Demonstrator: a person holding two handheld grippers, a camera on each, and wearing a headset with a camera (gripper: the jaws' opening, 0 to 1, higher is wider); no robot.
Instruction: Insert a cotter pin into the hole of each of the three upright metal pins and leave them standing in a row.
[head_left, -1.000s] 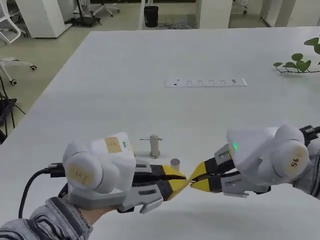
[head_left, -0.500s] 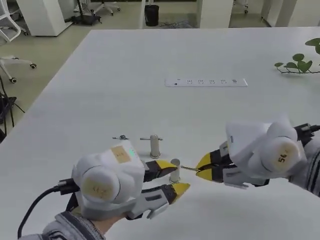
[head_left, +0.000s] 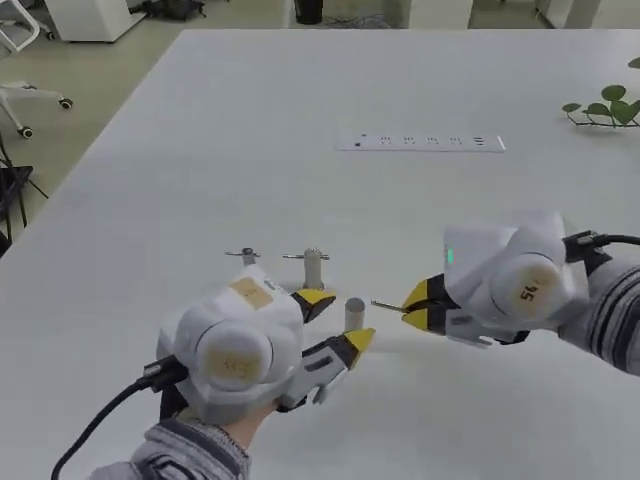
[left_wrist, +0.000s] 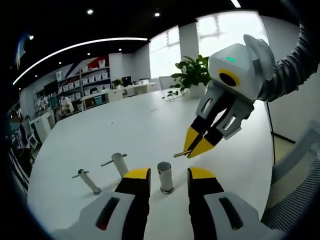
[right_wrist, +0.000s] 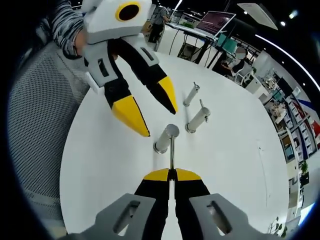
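Note:
Three upright metal pins stand in a row on the white table (head_left: 300, 150). The nearest pin (head_left: 353, 312) (left_wrist: 165, 176) (right_wrist: 165, 139) is bare and stands between the jaws of my open left gripper (head_left: 338, 318) (left_wrist: 168, 174), with a gap on each side. The middle pin (head_left: 313, 268) (left_wrist: 120, 164) (right_wrist: 197, 120) and the far pin (head_left: 247, 257) (left_wrist: 89, 180) (right_wrist: 191, 93) each carry a cotter pin through the top. My right gripper (head_left: 415, 305) (right_wrist: 171, 174) is shut on a cotter pin (head_left: 385, 306) (left_wrist: 180, 154) (right_wrist: 171, 150), whose tip points at the bare pin's top from the right.
A white power strip (head_left: 420, 142) lies across the far middle of the table. A green plant sprig (head_left: 605, 105) lies at the far right edge. A cable (head_left: 110, 430) trails from the left gripper. Office chairs and floor lie beyond the table's left edge.
The two grippers' tips were together a second ago. They have drawn apart: the left has opened around the bare pin, and the right, still holding the cotter pin, has backed off to the right.

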